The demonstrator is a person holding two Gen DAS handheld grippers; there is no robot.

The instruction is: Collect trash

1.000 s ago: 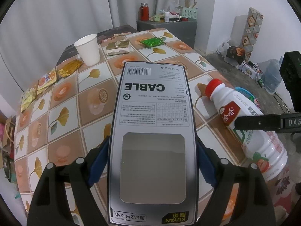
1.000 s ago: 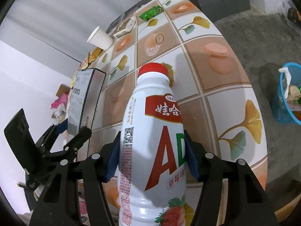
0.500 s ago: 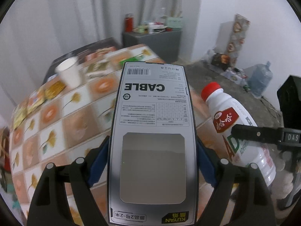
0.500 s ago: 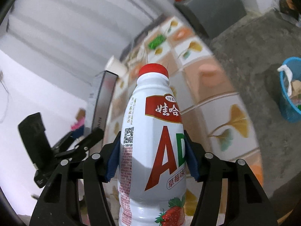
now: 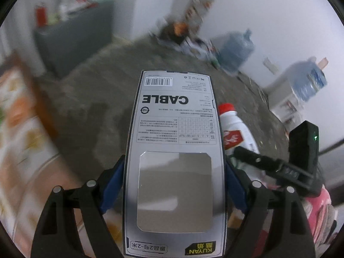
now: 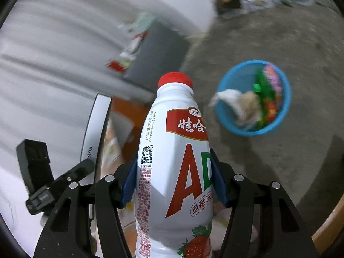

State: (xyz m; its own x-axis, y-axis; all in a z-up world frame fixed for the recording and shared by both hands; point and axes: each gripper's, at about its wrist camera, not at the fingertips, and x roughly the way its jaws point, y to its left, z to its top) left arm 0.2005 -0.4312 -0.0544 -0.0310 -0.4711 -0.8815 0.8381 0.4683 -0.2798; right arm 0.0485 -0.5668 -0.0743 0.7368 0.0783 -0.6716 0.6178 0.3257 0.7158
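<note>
Holding two bits of trash, one in each hand. My left gripper (image 5: 174,185) has its jaws spread wide, and the blue pads press on both long sides of a flat grey cable box (image 5: 175,150). The box sticks straight out in front, with the word CABLE upside down on it. My right gripper (image 6: 174,182) has its jaws partly open, squeezed on a white drink bottle (image 6: 174,161) with a red cap and a strawberry picture — the pads sit on both sides of its fat middle. The bottle points away from me, cap end first.

Past the bottle, down on the grey floor (image 6: 268,32), sits a blue bin (image 6: 286,99) with wrappers and paper in it. It is to the right of the cap, not under it. The desk (image 5: 19,129) with its leaf pattern is off to my left, all blurry — and a big water jug (image 5: 236,49) stands by the far wall.
</note>
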